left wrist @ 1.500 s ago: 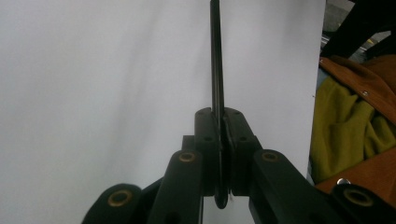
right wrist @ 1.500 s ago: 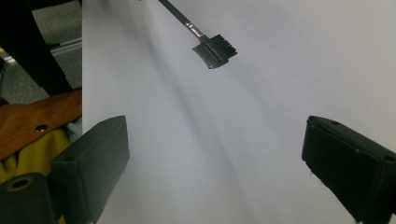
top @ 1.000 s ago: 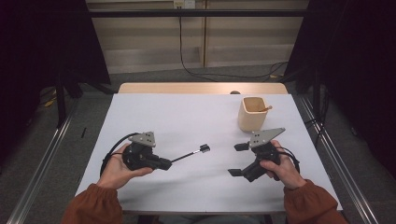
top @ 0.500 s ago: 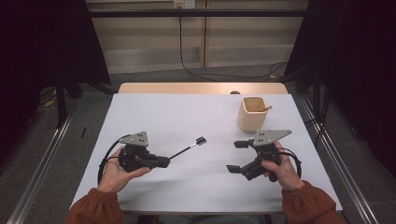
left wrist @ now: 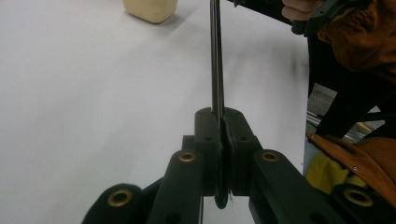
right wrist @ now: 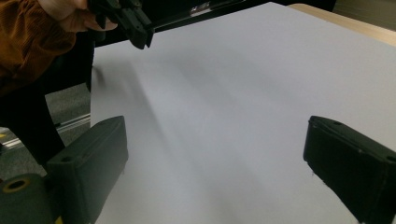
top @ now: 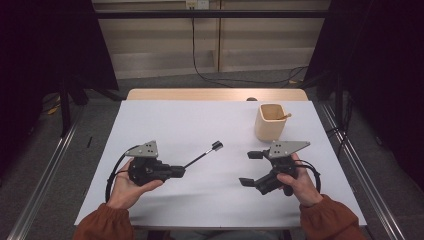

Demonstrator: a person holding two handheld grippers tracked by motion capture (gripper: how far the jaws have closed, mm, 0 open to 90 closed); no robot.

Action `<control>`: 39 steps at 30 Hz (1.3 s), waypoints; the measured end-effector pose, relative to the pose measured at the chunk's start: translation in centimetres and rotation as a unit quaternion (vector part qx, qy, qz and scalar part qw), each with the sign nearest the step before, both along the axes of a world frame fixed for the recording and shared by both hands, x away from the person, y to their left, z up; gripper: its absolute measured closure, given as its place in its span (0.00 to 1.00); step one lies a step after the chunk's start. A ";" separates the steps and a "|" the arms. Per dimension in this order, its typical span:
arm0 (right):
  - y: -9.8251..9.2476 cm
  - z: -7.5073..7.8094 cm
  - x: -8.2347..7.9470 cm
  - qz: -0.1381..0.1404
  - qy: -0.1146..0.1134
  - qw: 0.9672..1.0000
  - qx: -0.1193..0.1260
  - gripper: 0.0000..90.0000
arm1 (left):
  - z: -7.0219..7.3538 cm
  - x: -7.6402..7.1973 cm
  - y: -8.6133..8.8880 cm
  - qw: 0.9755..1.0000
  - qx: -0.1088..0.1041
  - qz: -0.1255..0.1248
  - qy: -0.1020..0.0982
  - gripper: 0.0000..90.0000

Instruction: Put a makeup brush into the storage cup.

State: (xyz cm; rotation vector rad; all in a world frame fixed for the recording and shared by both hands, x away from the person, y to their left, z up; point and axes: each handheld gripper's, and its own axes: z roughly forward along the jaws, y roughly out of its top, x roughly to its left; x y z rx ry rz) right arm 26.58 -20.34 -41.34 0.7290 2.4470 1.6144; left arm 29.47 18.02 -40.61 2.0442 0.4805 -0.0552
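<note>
My left gripper (top: 181,171) lies on its side in the person's left hand at the near left of the white table (top: 200,125). It is shut on a thin dark rod-like tool (top: 200,157) whose small black head (top: 216,146) points toward the table's middle. In the left gripper view the jaws (left wrist: 222,126) clamp the rod (left wrist: 215,56) edge-on. My right gripper (top: 250,169) sits in the right hand at the near right, open, with nothing between its pads (right wrist: 93,158). A beige cup (top: 270,121) with a stick in it stands just beyond the right gripper.
The cup (left wrist: 149,9) sits far ahead in the left gripper view, with an orange sleeve (left wrist: 359,37) at its right. The left hand's gripper (right wrist: 126,18) appears at the top left of the right gripper view. A wooden edge (top: 215,94) borders the table's far side.
The tool's black head has swung slightly toward the far side of the table. Both hands stay in about the same place, and the right jaws remain wide apart.
</note>
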 end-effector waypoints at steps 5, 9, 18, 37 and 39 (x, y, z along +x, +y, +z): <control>0.2 0.1 -0.1 0.002 -0.005 1.000 0.007 0.06 | 0.1 -0.1 -0.2 1.000 -0.012 0.005 -0.016 0.95; 0.4 0.1 -0.1 0.003 -0.008 1.000 0.009 0.06 | 0.4 -0.2 -0.2 0.999 -0.029 0.010 -0.026 0.95; 0.9 0.2 0.3 0.007 -0.021 0.999 0.033 0.06 | 0.2 -0.3 -0.8 0.998 -0.042 0.020 -0.047 0.95; 3.1 1.0 1.1 0.024 -0.011 0.998 0.056 0.08 | 0.1 -0.4 -3.0 0.995 -0.077 0.011 -0.059 0.95; 3.3 1.2 1.2 0.022 -0.006 0.998 0.054 0.08 | 0.1 -0.3 -3.2 0.995 -0.078 0.007 -0.060 0.95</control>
